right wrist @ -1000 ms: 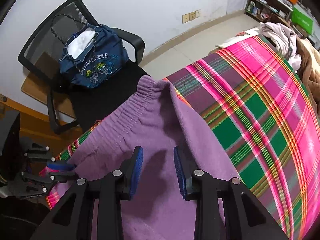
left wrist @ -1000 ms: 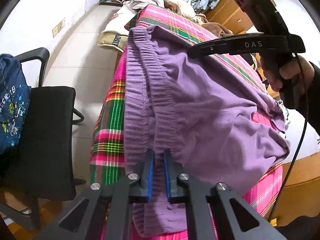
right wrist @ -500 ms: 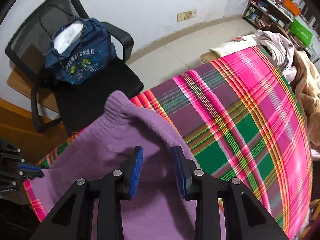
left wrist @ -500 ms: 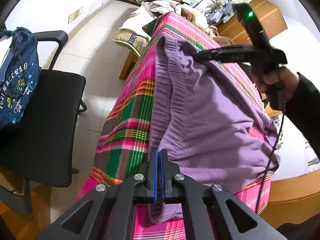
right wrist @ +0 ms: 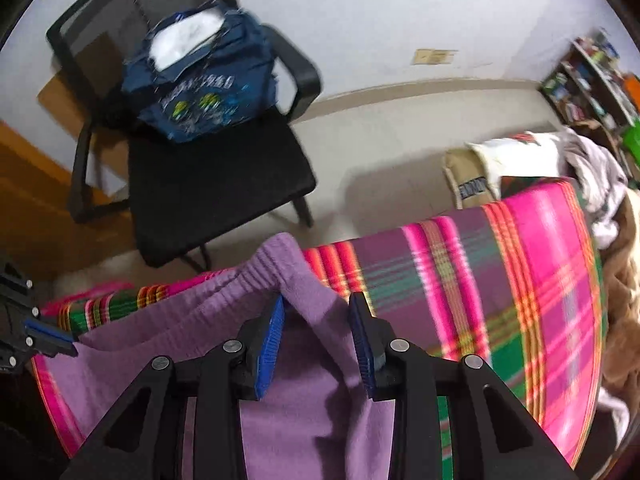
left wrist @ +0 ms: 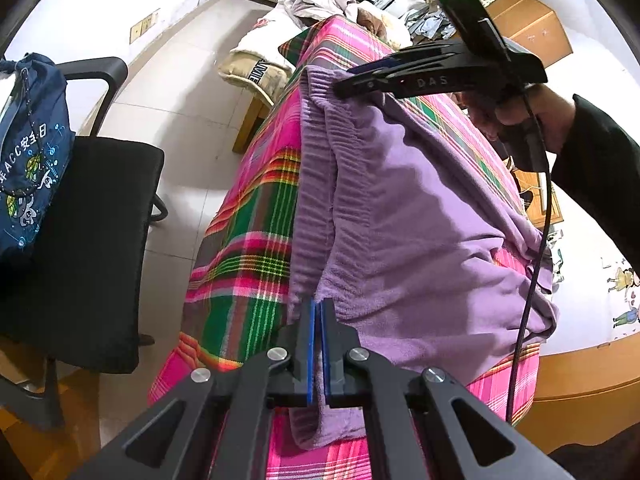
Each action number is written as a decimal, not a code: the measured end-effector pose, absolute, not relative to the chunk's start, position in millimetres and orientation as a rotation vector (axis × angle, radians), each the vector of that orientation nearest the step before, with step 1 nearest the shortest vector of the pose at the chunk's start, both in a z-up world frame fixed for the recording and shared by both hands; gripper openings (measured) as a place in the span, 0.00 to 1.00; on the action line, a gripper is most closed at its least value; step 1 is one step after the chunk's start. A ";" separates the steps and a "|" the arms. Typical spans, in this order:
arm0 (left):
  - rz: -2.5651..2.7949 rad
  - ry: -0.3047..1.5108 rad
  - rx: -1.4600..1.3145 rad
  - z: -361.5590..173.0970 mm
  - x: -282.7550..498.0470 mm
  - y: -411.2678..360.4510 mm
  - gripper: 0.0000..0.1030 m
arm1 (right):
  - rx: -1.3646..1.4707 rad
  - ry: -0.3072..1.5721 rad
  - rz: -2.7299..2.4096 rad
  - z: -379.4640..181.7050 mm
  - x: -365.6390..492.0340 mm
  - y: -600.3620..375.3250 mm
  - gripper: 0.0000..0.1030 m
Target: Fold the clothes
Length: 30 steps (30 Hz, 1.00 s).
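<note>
Purple trousers [left wrist: 420, 232] with a ribbed elastic waistband lie on a table covered by a pink and green plaid cloth [left wrist: 248, 248]. My left gripper [left wrist: 318, 320] is shut on the near end of the waistband. My right gripper [right wrist: 318, 320] stands open, with a raised fold of the trousers [right wrist: 304, 292] between its blue pads at the far waistband corner. The right gripper also shows in the left wrist view [left wrist: 360, 76], resting at that corner. The left gripper shows at the left edge of the right wrist view [right wrist: 48, 340].
A black office chair [left wrist: 80, 240] with a blue bag [left wrist: 28, 152] stands left of the table. Piled clothes and a pillow [left wrist: 260, 64] lie past the table's far end. Shelves [right wrist: 592, 80] line the far wall.
My left gripper closed on the waistband and lifted it slightly. My right gripper moved to the far waistband corner, staying open, and the waistband there bunched up.
</note>
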<state>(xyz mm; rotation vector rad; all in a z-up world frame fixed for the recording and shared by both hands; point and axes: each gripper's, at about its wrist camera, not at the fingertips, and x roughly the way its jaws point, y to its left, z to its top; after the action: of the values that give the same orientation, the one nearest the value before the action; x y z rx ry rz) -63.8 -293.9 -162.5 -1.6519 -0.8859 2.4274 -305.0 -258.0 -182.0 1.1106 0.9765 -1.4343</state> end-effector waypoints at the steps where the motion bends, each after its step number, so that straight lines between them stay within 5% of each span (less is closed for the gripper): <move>1: 2.427 -0.888 -1.650 -162.0 -63.6 -294.3 0.03 | 1.111 0.987 -1.418 -185.0 -305.1 -259.8 0.33; 5: 2.426 -0.893 -1.642 -159.6 -61.8 -295.5 0.03 | 1.129 1.010 -1.339 -192.3 -305.6 -263.6 0.32; 7: 2.431 -0.903 -1.632 -156.4 -61.4 -297.6 0.03 | 1.139 1.020 -1.350 -191.4 -307.2 -263.0 0.05; 12: 2.482 -0.905 -1.571 -137.5 -62.1 -310.4 0.03 | 1.120 0.923 -1.465 -168.3 -321.0 -267.2 0.05; 15: 2.445 -0.952 -1.609 -151.8 -66.3 -320.5 0.03 | 1.126 0.934 -1.514 -171.0 -324.4 -275.7 0.06; 18: 2.383 -0.998 -1.680 -170.1 -70.5 -323.2 0.04 | 1.216 0.974 -1.541 -192.0 -326.7 -278.7 0.17; 20: 2.370 -1.016 -1.626 -161.1 -67.6 -324.0 0.04 | 1.209 0.917 -1.596 -183.8 -328.9 -271.8 0.33; 30: 2.272 -1.073 -1.721 -156.0 -19.2 -314.7 0.13 | 1.253 0.626 -1.774 -125.0 -310.7 -178.6 0.35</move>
<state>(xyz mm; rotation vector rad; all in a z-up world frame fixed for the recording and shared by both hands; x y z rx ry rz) -19.2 -314.7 -156.0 -1.7208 -1.0728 2.2717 -310.7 -178.6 -125.0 1.2528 0.6264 -1.7739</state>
